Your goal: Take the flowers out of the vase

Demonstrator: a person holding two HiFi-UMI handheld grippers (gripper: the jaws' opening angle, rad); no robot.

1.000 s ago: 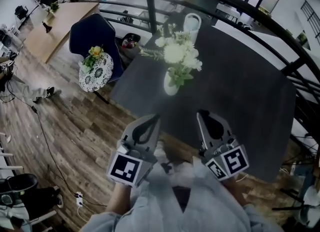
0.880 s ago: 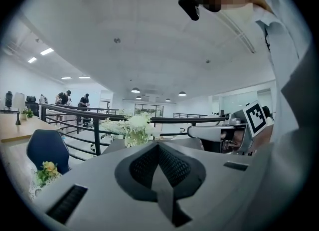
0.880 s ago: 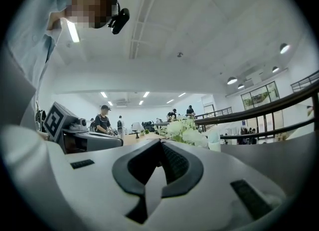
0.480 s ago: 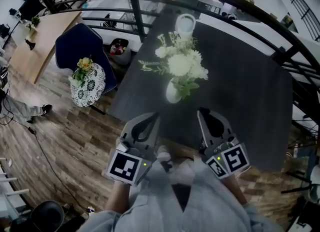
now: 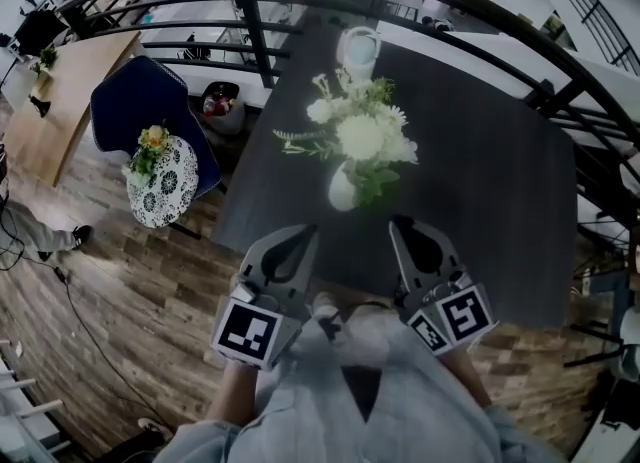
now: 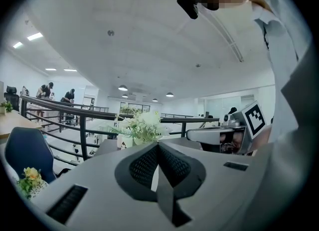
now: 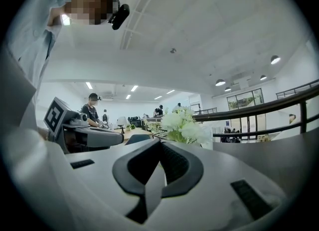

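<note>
**Head view: flowers (image 5: 365, 136) all in the vase (image 5: 343, 189), both grippers closed and short of it**

The white bunch with its green sprigs stands in a small white vase on the dark desk (image 5: 480, 211), left of the desk's middle and nearer its near edge than its far one. Every stem looks seated in the vase; none lies loose on the desk. One long leafy sprig reaches out to the left.

The left gripper (image 5: 298, 237) and right gripper (image 5: 404, 227) hang side by side over the near edge of the desk, both pointing toward the vase and apart from it. Neither touches flowers or vase. The left gripper view shows that gripper's jaws pressed together with nothing between them and the bouquet beyond the tips. The right gripper view shows the same: jaws together, empty, white blooms ahead and slightly to the right.

Farther off, a white cup (image 5: 358, 48) sits at the far edge of the desk, behind the flowers. A dark railing (image 5: 250, 11) runs past the far side. To the left, on the wooden floor (image 5: 120, 291), are a blue chair (image 5: 140, 101) and a round side table (image 5: 160, 181) with a lace cloth and yellow flowers.

By my reading the task has barely begun. The reach, the opening of a gripper, the grip on the stems and the lift out of the vase are all left to do.
</note>
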